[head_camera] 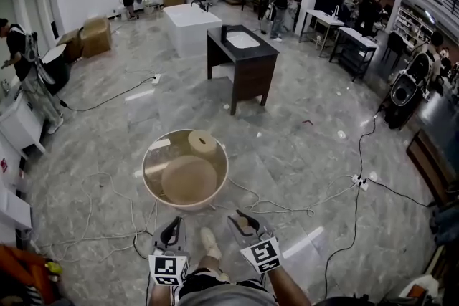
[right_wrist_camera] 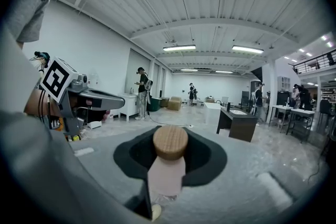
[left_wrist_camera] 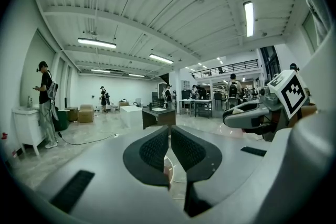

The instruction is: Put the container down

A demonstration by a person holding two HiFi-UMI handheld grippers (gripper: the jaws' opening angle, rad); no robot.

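A small pale pink container point(right_wrist_camera: 167, 176) with a round wooden lid point(right_wrist_camera: 170, 142) is pinched between the black pads of my right gripper point(right_wrist_camera: 170, 150), which is shut on it. The gripper points out level over the floor. In the head view my right gripper point(head_camera: 244, 221) is low at the bottom centre with the brown lid point(head_camera: 244, 224) showing between its fingers. Beside it on the left, my left gripper point(head_camera: 172, 228) is held at the same height. In its own view the left gripper point(left_wrist_camera: 170, 132) is shut with nothing between its pads.
A round beige tub point(head_camera: 226, 163) stands on the floor just ahead, holding a wooden disc point(head_camera: 188, 180) and a roll point(head_camera: 202, 143). Cables point(head_camera: 287, 210) loop around it. Farther off are a dark sink table point(head_camera: 244, 68) and a white counter point(head_camera: 189, 26). Several people stand around.
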